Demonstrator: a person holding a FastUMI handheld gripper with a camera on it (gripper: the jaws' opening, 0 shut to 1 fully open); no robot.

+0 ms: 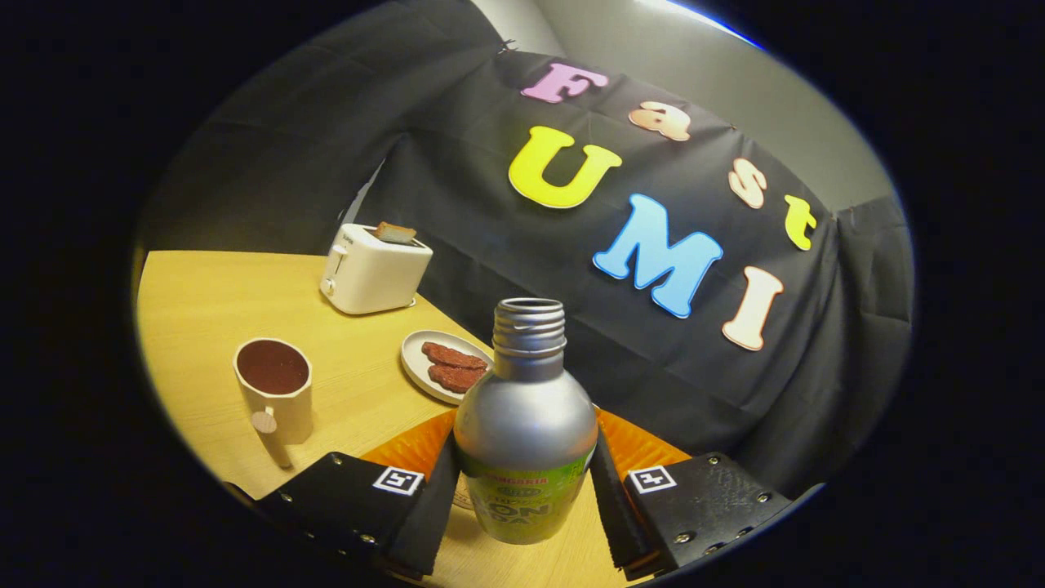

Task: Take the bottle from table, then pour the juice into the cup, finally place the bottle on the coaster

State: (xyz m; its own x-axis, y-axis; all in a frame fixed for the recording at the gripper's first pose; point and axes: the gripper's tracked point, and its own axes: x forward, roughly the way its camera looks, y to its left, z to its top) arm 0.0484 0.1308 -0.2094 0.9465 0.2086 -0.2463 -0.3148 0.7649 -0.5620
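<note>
Bottle (525,425), uncapped, sat clamped between both fingers of the gripper (524,490) above the orange coaster (408,447), which it mostly hid. Its green label was too distorted to make out. Beyond stood the full cup (274,390).

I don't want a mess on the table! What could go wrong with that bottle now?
1. The bottle has no cap, and the gripper holds it between both fingers. If it tips, leftover juice might spill.
2. The orange coaster lies just behind the bottle. Set down half off it, the bottle could wobble.
3. The full cup and the plate are nearby, so a wide swing might bump them.
</note>
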